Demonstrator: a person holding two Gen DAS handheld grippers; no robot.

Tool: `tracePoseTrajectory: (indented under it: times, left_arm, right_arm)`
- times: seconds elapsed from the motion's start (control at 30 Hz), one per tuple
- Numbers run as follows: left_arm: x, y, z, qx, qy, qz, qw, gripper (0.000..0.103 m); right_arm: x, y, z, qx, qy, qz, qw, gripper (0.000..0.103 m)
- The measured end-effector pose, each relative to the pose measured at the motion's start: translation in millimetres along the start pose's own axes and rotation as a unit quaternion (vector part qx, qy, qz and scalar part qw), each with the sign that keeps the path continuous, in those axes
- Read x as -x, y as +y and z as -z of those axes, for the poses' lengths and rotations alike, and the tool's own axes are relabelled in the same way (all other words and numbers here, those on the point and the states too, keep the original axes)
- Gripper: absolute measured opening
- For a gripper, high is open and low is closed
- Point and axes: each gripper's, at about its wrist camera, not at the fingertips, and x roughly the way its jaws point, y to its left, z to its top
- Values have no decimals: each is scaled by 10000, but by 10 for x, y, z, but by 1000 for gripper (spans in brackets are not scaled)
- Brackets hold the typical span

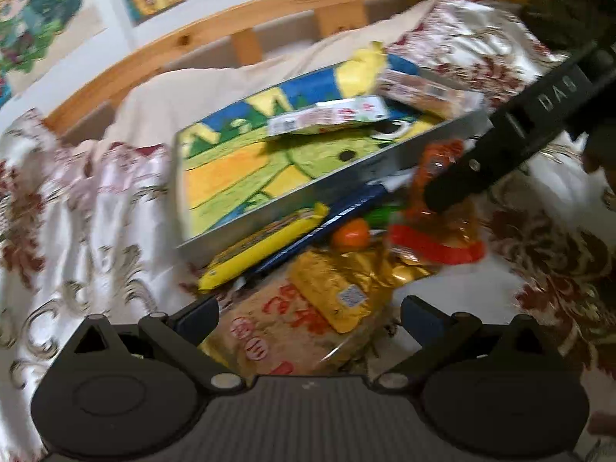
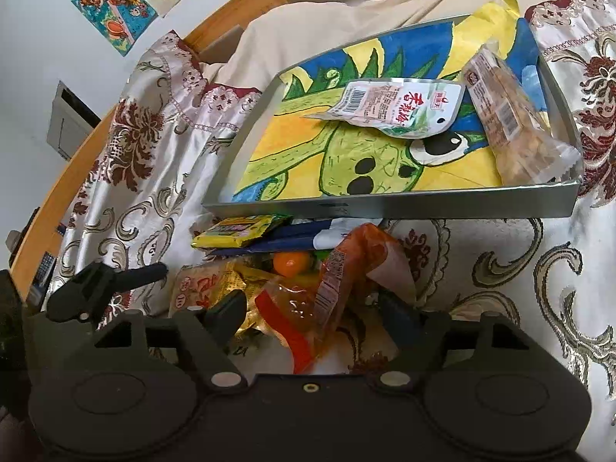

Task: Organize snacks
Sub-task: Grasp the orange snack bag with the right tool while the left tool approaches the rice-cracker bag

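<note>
The shallow grey metal tray [image 2: 385,206], lined with a child's green dinosaur drawing, lies on a floral satin bedspread [image 2: 539,288] against a pine bed rail [image 1: 215,38]. A white plum packet [image 2: 392,107] lies long axis three-to-nine; a clear biscuit pack [image 2: 508,123] points toward five o'clock. Loose snacks [image 1: 346,269] pile at six o'clock. The left claw [image 1: 308,315] gapes wide and empty over a tan packet with red characters [image 1: 277,319]; the right claw [image 2: 319,312] straddles an orange wrapper [image 2: 346,269], pads not pressing.

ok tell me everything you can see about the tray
The tray is shallow and rectangular, with low grey walls that look like metal. A bright drawing of a green creature on yellow and blue lines its floor. It lies on the floral bedspread, its near wall over the snack pile. Inside lie a white pouch and a clear packet along the right wall.
</note>
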Motion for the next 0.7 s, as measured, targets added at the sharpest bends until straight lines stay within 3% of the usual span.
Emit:
tracePoseTrajectory:
  times: [0.13, 0.5, 0.7]
  left_arm:
    - [-94, 66, -13, -445, 179, 276, 9985, 103]
    - [-291, 365, -28, -409, 410, 855, 9947, 103]
    - [-316, 359, -32, -367, 659, 962, 9925, 102]
  right_arm:
    - [27, -7, -10, 15, -3, -37, 10000, 78]
    - [-29, -30, -24, -128, 45, -38, 9999, 76]
    - [-109, -10, -36, -133, 30, 218, 9997, 53]
